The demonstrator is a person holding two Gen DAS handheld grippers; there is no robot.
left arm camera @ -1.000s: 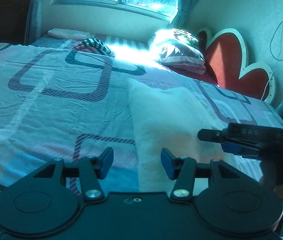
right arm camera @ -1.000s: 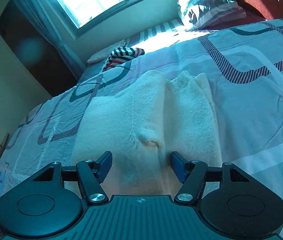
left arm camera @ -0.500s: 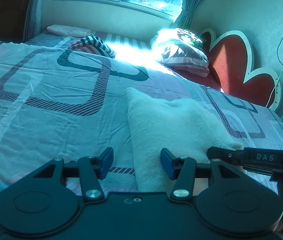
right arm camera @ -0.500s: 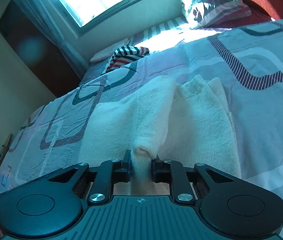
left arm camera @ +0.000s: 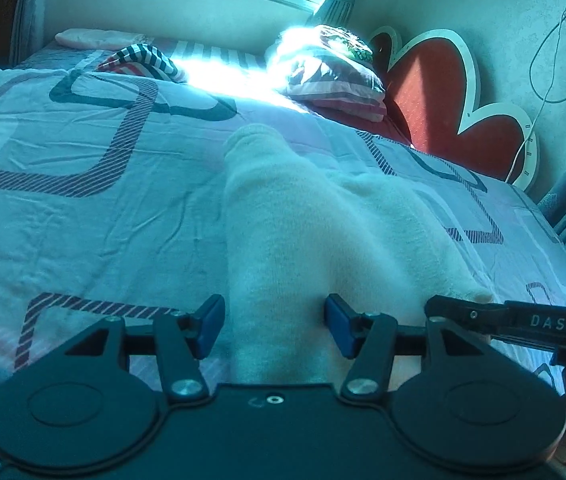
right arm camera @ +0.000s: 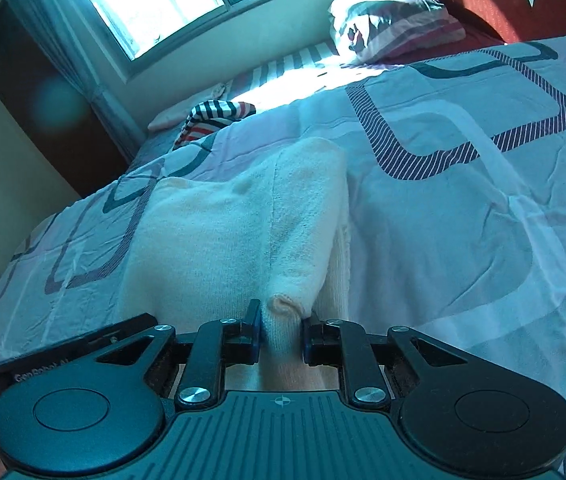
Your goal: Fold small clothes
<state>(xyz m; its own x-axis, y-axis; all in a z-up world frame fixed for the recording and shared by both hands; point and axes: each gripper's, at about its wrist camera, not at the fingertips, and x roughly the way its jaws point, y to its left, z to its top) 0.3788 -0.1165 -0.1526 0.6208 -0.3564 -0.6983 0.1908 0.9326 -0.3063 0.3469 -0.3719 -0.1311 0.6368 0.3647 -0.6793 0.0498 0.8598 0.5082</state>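
Observation:
A cream knit garment (left arm camera: 323,232) lies on the patterned bedsheet (left arm camera: 83,200). My left gripper (left arm camera: 274,328) is open, its blue pads either side of the garment's near left edge. My right gripper (right arm camera: 281,334) is shut on a bunched fold of the garment (right arm camera: 243,240) and holds it slightly raised. The right gripper's fingers also show at the right edge of the left wrist view (left arm camera: 483,314), at the garment's near right corner.
A striped cloth (left arm camera: 143,60) and a pink pillow (left arm camera: 95,38) lie at the far side under the window. A pile of pillows (left arm camera: 331,76) sits by the red heart-shaped headboard (left arm camera: 443,92). A cable (left arm camera: 551,80) hangs on the right wall.
My right gripper shut on the garment's fold and lifted it, dragging the folded side over. My left gripper moved in so the garment's edge sits between its open fingers.

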